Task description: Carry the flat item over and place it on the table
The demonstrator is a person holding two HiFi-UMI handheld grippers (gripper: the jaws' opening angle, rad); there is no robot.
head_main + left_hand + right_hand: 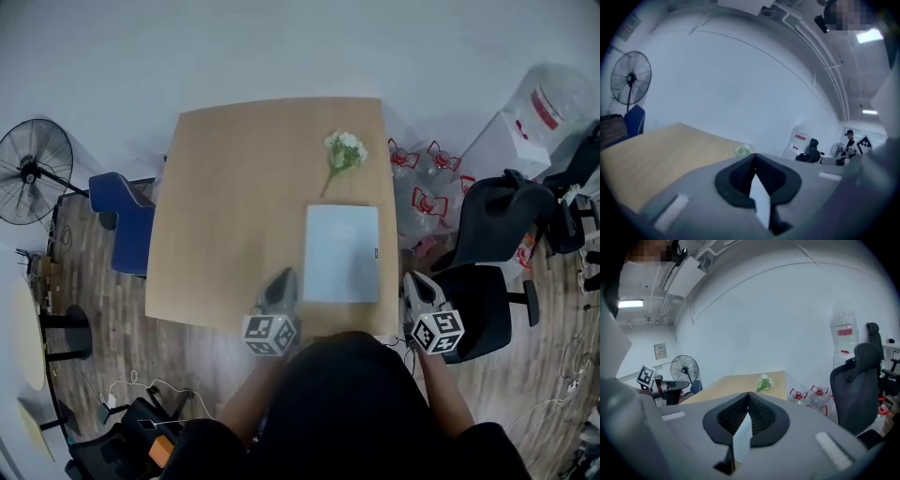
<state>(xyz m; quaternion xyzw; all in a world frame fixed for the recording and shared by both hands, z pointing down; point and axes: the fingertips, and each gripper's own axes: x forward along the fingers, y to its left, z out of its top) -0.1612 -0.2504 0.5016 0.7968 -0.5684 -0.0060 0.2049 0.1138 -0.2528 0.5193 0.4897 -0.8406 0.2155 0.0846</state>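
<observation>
Nearest the camera, the person's two forearms reach forward from a dark top, one gripper in each hand, both held over the near edge of the surface (pixel 234 187) and pointing slightly downward toward the far side. The left claw (pixel 281 277) has its jaws pressed together with nothing between them, as its own view shows (pixel 753 156). The right claw (pixel 413 279) is likewise closed and empty (pixel 748 394). Between the two claws and just beyond their tips, touching neither, the flat item (pixel 341 253) lies flat on the right half of the surface. It is a pale rectangle whose long axis runs from the near edge toward the far edge. Beyond it lies a small bunch of white flowers (pixel 344 150), stems pointing back toward the flat item. A black office chair (pixel 497 220) stands off the right side.
</observation>
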